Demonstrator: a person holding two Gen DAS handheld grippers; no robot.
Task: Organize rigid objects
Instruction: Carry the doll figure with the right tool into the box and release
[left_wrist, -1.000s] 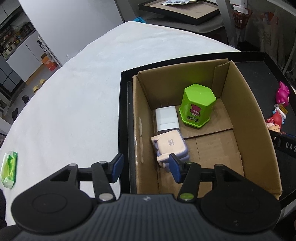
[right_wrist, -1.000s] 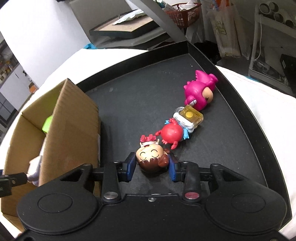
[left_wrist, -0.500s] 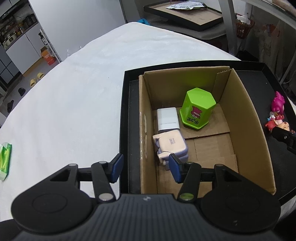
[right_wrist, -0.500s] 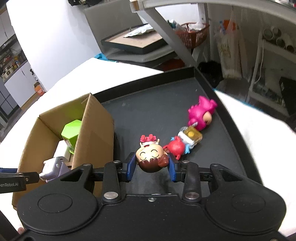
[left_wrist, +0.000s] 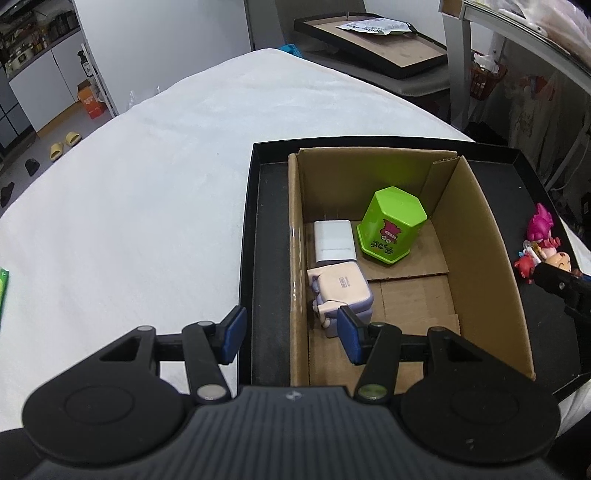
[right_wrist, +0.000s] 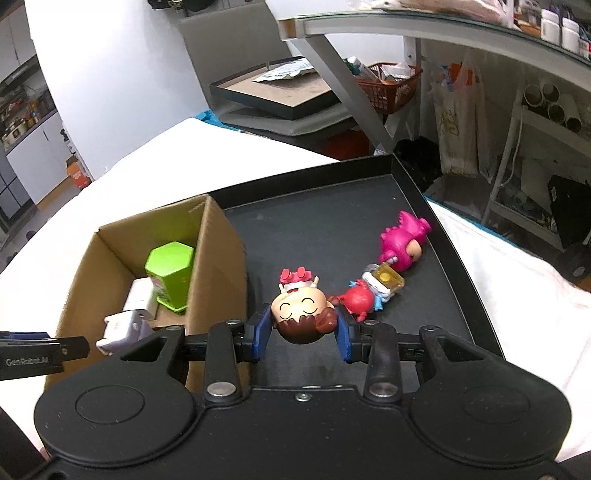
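Note:
My right gripper (right_wrist: 302, 336) is shut on a smiling brown-haired doll figure (right_wrist: 301, 314) and holds it above the black tray (right_wrist: 458, 266), right of the cardboard box (right_wrist: 218, 258). A red crab toy (right_wrist: 356, 300), a yellow-topped clear block (right_wrist: 386, 280) and a pink dinosaur figure (right_wrist: 404, 242) lie on the tray. My left gripper (left_wrist: 290, 334) is open and empty over the box's near left wall (left_wrist: 295, 266). Inside the box are a green hexagonal cup (left_wrist: 391, 225), a white block (left_wrist: 334, 240) and a pale pink and lilac toy (left_wrist: 341, 290).
The black tray (left_wrist: 266, 229) sits on a white cloth-covered table (left_wrist: 147, 206). A green packet (left_wrist: 3, 286) lies at the table's far left edge. A framed board (right_wrist: 277, 90) and a glass shelf leg (right_wrist: 347, 81) stand behind the table.
My right gripper has lifted the doll figure off the tray and risen. My left gripper has risen and pulled back a little, still open.

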